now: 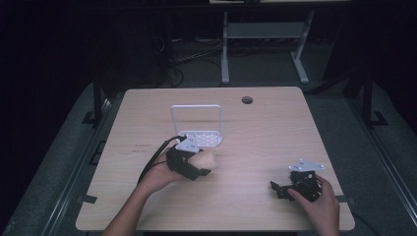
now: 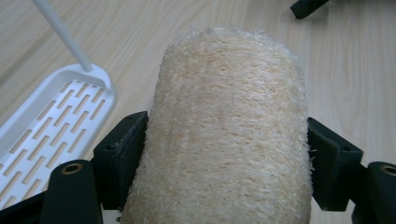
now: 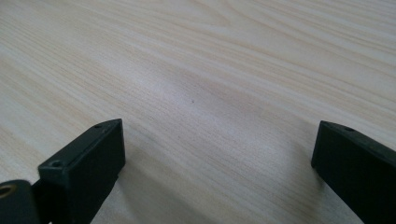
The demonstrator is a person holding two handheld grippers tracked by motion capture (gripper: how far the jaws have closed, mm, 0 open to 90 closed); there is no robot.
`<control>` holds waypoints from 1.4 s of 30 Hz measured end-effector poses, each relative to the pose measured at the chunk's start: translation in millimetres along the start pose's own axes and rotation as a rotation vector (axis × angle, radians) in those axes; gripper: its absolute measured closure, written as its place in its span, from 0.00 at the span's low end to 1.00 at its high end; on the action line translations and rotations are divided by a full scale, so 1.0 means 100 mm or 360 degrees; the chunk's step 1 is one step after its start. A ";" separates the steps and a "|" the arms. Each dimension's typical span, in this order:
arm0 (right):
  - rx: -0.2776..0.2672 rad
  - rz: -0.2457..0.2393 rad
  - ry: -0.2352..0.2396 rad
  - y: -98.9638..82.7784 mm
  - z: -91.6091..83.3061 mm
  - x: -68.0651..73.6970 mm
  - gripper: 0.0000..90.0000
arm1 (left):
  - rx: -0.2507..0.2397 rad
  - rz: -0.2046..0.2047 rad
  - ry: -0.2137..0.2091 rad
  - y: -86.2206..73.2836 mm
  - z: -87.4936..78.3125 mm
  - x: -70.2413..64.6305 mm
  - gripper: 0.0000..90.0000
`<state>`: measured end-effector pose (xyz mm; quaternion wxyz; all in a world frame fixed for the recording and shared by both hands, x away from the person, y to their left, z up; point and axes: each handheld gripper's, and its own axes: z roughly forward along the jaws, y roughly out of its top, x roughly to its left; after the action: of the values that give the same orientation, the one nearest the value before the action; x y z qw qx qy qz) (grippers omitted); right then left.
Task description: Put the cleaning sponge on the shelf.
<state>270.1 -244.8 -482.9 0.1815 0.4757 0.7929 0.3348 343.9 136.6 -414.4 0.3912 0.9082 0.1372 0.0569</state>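
- While the left gripper point(image 1: 196, 167) has its two black jaws clamped on the sides of a loofah sponge point(image 2: 229, 135), the grip should stay even and gentle, I judge: the fibrous roll looks springy and could squirm out if squeezed from one end.
- In the high view the loofah sponge point(image 1: 206, 160) sits left of centre, poking out to the right of the jaws, just below the white rack point(image 1: 201, 136).
- In the left gripper view the roll runs up the middle of the frame, both pads pressing its flanks at the lower left and lower right.
- If the rack is where it is meant to go, which I only guess, the roll should be lifted clear of the rim and lowered flat onto the slotted base point(image 2: 51, 135) at the left of that view.
- What stands in the way: the rack's upright wire loop point(image 1: 195, 118) rises at its far edge, and its thin white rod point(image 2: 63, 35) crosses the upper left of the left gripper view, so approach from the near side.
- The right gripper point(image 1: 282, 189) rests at the lower right of the high view, jaws apart with nothing but bare wooden table point(image 3: 210, 70) between them, well apart from the work.
- A round cable hole point(image 1: 247, 100) lies in the tabletop at upper centre, far from the action.
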 end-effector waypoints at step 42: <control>-0.0002 -0.0003 -0.0003 0.00 0.00 0.00 0.03 | -0.0023 -0.0150 0.0230 0.16 0.01 0.35 0.27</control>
<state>270.1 -244.9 -482.9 0.1827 0.4750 0.7931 0.3346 381.0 136.0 -403.7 0.3891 0.8915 0.2072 0.1049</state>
